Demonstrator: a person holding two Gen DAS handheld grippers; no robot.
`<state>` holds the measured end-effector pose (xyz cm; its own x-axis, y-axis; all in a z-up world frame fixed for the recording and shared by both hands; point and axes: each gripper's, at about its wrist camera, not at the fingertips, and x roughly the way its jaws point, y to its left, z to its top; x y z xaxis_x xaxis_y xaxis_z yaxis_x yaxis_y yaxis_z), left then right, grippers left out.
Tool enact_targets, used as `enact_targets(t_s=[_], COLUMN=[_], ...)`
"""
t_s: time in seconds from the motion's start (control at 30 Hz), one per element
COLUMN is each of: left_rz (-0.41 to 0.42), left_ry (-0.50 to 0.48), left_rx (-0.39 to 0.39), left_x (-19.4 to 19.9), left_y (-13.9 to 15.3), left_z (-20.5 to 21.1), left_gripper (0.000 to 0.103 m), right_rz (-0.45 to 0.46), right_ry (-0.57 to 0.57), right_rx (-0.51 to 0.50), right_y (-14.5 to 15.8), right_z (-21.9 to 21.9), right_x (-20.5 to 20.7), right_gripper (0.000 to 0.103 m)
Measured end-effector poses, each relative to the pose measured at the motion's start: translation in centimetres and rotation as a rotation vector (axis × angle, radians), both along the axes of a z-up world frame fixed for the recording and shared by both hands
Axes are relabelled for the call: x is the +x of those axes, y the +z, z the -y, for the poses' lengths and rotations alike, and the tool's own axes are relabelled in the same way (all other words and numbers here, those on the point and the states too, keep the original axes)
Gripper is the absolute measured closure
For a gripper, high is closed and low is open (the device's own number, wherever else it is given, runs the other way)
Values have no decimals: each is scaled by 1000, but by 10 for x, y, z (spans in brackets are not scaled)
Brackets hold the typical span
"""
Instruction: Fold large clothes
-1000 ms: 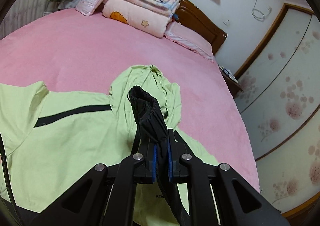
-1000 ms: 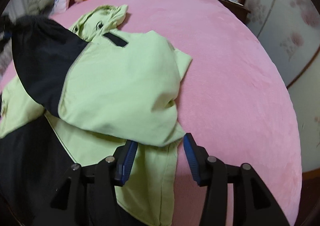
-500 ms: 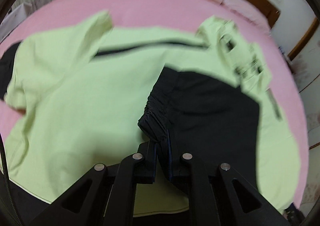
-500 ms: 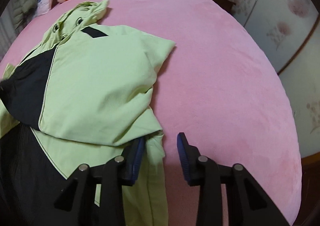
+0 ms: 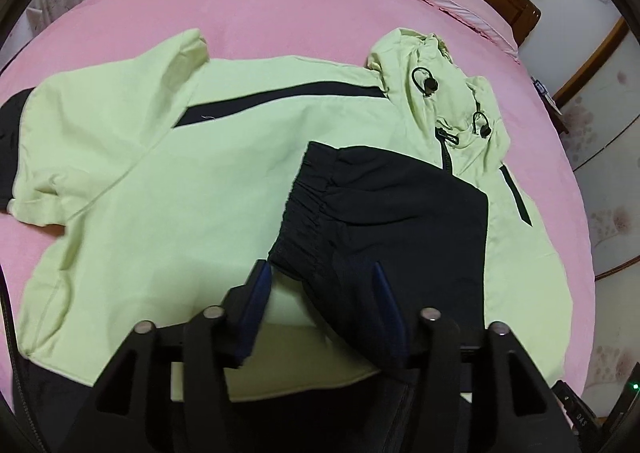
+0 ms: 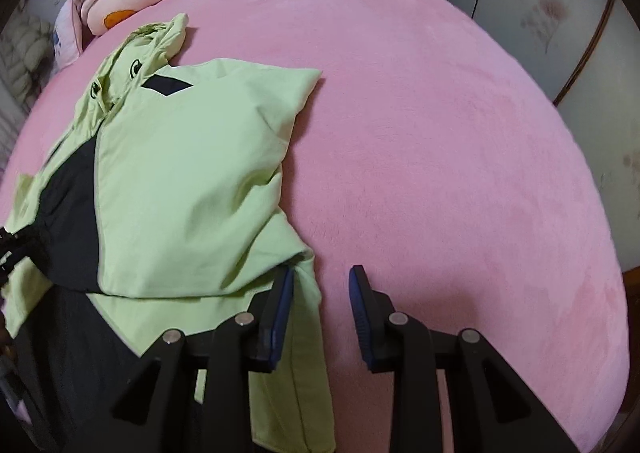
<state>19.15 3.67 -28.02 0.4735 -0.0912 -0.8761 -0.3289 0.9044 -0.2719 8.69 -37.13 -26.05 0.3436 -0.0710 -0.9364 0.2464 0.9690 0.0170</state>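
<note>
1. The left tongs (image 5: 320, 293), which a second ago were pinched narrow on the gathered black elastic cuff (image 5: 308, 209) of the sleeve and held it up in the air, now stand wide apart, with the cuff lying loose between the blue pads.
2. The light green hooded jacket with black panels (image 5: 168, 189) lies spread on the pink plush bed (image 5: 280, 9). Its black-ended sleeve (image 5: 400, 221) is now folded across the chest, reaching just below the zip and hood (image 5: 432, 93).
3. I judge this sleeve fold finished and let go; the other sleeve, off to the far left in the left wrist view, seems not yet folded in.
4. The right tongs (image 6: 320, 305) are also wide, holding nothing. One pad sits at the jacket's folded green side edge (image 6: 308, 293); they have shifted little over the last second.
5. Hard to make out:
   - The jacket's lower hem is hidden behind both tongs' black frames.
   - The far sleeve's black cuff (image 5: 10, 145) is cut off at the fisheye rim.
   - In the right wrist view the left tongs show only as a dark sliver at the left edge.
   - Whether the right pad touches the cloth or merely sits beside it, I cannot tell.
</note>
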Motion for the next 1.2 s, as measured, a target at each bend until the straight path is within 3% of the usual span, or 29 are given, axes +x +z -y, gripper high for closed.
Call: enact_targets(t_s=[0.2,0.33,0.43,0.47,0.53,0.63,0.83,0.9,1.0,1.2], left_rz=[61,70,83,76,46,-28,-20,-36,7,75], left_ry=[19,-23,-87,-104,-127,-133,-221,-222,-172,-137], left_rx=[21,12,8,12,25,63,197,170,108,45], left_x=[-1,21,39,44,54,64,61,61,59,73], left_y=[21,14,5,1,-11,-35,-44,-38,-14,10], left_z=[-7,6,23,28,37,43,59,55,39,24], left_gripper=[51,52,58,61,62,68,69,69,68,67], right_rz=[46,29,16,16,16,34,-17,-32,30,115], right_ry=[54,92,93,93,74,-11,-24,-23,5,86], right_rx=[-1,-24,5,35,60,88,95,36,-55,-28], right_y=[23,8,-7,-12,-17,-18,-30,-21,10,37], right_z=[-12,-20,-15,-12,-4,17,19,16,5,-5], right_x=[-2,16,27,28,26,14,17,22,27,70], right_gripper=[74,73,74,77,96,97,97,94,90,86])
